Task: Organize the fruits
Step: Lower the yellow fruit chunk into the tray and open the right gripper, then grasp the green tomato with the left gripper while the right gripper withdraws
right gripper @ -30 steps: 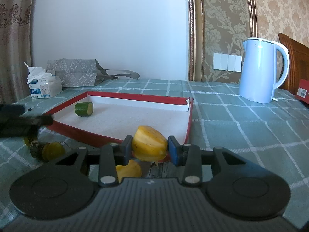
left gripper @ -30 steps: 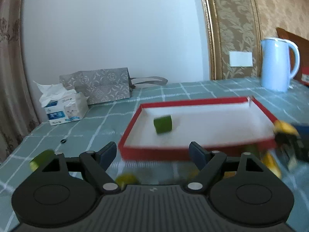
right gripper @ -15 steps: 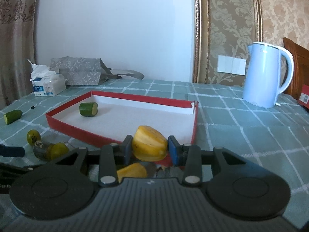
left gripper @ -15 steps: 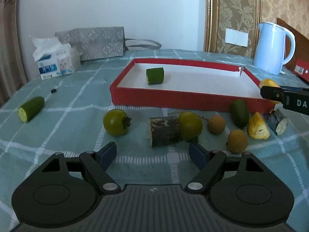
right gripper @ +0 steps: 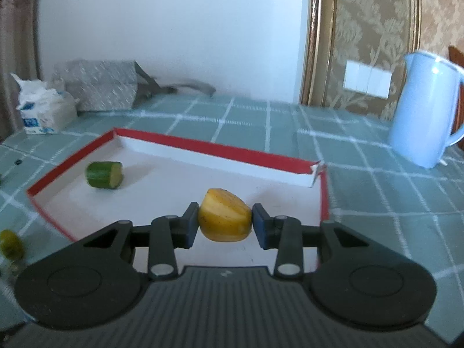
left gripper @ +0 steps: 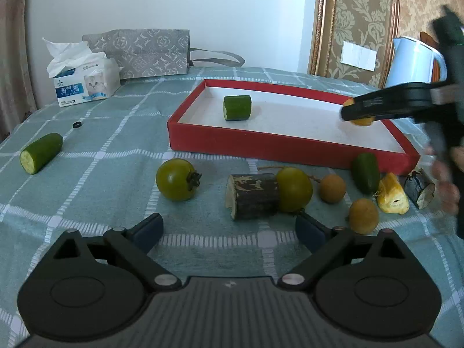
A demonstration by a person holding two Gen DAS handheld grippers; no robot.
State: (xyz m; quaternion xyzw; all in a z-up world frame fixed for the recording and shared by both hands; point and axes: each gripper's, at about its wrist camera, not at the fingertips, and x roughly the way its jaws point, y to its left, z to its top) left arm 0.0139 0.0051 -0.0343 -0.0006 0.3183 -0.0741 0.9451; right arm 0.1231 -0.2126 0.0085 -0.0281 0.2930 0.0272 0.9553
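While right gripper (right gripper: 225,222) grips yellow fruit (right gripper: 224,219) (over tray (right gripper: 325,200)), left gripper (left gripper: 229,227) gapes.

Tabletop (left gripper: 116,133): teal cloth, white grid lines. Rear wall (left gripper: 179,3): plain white, evenly daylit. At 1 o'clock, gilt-framed panel (left gripper: 359,14) of beige damask wallpaper, bearing a white switch plate (left gripper: 359,56). At 9 o'clock, brownish patterned curtain (left gripper: 13,58). At 11 o'clock, tissue box (left gripper: 87,82) with cat print, beside a grey patterned paper bag (left gripper: 145,52). At 2 o'clock, pale blue kettle (right gripper: 424,107); behind it, the edge of dark wooden furniture (right gripper: 456,58).
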